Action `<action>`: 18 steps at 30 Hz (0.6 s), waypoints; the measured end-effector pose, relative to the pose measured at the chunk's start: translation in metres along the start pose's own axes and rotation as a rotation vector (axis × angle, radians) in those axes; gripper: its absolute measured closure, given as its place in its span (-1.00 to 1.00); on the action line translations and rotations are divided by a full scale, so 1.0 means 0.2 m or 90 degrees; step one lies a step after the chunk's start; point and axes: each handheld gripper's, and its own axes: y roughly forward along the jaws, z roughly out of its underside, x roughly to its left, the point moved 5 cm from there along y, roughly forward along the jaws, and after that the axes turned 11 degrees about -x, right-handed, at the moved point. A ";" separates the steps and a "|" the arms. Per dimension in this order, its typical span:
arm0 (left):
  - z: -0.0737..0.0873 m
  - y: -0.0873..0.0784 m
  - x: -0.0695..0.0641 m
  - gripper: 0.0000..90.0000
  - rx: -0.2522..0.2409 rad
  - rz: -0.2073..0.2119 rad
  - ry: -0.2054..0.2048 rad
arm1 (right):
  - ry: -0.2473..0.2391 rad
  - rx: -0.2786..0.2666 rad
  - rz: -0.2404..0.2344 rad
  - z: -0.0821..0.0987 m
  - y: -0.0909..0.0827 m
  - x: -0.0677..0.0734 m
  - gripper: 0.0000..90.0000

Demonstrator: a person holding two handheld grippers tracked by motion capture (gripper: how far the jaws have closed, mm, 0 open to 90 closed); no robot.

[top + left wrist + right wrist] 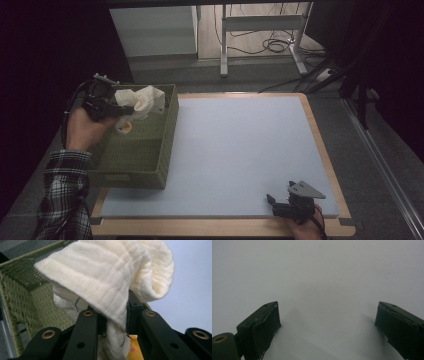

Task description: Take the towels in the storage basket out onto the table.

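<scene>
hanging over the green woven basket (pixel 150 150), a cream cloth (pixel 107 282) is pinched between the jaws of the left tool (pixel 121 111), its folds draping above the basket's far corner. an orange item (pixel 133 350) shows below it. right tool (pixel 280 202) rests at the worktop (pixel 240 150) near edge, jaws wide apart, nothing between them.

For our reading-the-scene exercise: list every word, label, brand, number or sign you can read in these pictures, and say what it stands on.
None can be read.
Cream knitted cloth, held in the left gripper: no print; a thin blue thread mark, no letters.
Small orange thing below the cloth: a pink dot, no text legible.
Green woven basket: no label visible.
Pale blue mat: plain.
Right gripper, with its grey three-cornered plate: no markings readable.
</scene>
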 end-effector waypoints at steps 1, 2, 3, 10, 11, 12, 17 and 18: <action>-0.01 0.00 -0.01 0.68 -0.001 0.003 0.002 | -0.001 0.000 0.001 0.00 0.00 0.00 -0.87; -0.03 0.00 -0.03 0.68 -0.004 0.008 0.005 | -0.001 0.000 0.000 0.00 0.00 0.00 -0.87; -0.03 0.00 -0.03 0.68 -0.004 0.008 0.005 | -0.001 0.000 0.000 0.00 0.00 0.00 -0.87; -0.10 0.01 -0.10 0.68 -0.013 0.023 0.022 | 0.000 0.001 0.001 0.00 0.00 0.00 -0.87; -0.11 0.02 -0.12 0.68 -0.015 0.025 0.025 | 0.000 0.001 0.000 0.00 0.00 0.00 -0.87; -0.12 0.02 -0.13 0.68 -0.017 0.030 0.025 | 0.000 0.001 0.000 0.00 0.00 0.00 -0.87; -0.14 0.05 -0.19 0.67 -0.021 0.047 0.034 | 0.000 0.001 0.000 0.00 0.00 0.00 -0.87; -0.15 0.07 -0.21 0.67 -0.022 0.051 0.036 | 0.000 0.000 0.000 0.00 0.00 0.00 -0.87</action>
